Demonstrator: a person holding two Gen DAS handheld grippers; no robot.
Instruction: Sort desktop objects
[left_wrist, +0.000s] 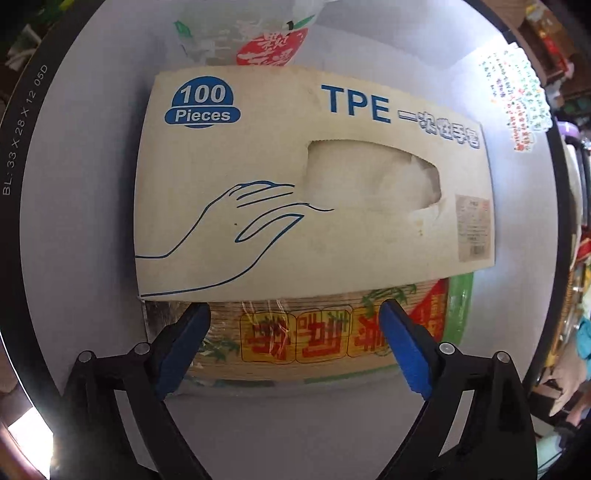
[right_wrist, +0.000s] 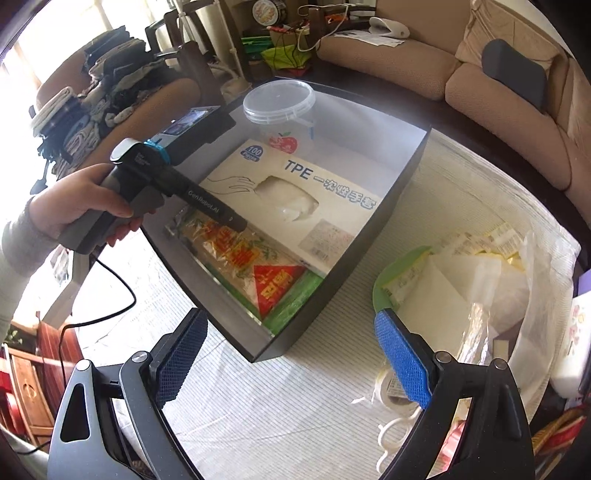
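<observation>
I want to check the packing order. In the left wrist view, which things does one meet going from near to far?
Left gripper → chopstick packet → glove box → clear plastic tub.

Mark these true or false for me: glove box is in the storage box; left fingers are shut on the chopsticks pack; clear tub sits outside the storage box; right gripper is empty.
1. The glove box lies inside the dark storage box. True.
2. The left gripper is shut on the chopsticks pack. False: its fingers are spread open above the pack.
3. The clear lidded tub sits outside the storage box. False: it stands in the far corner inside it.
4. The right gripper holds nothing. True: open over the striped cloth.
</observation>
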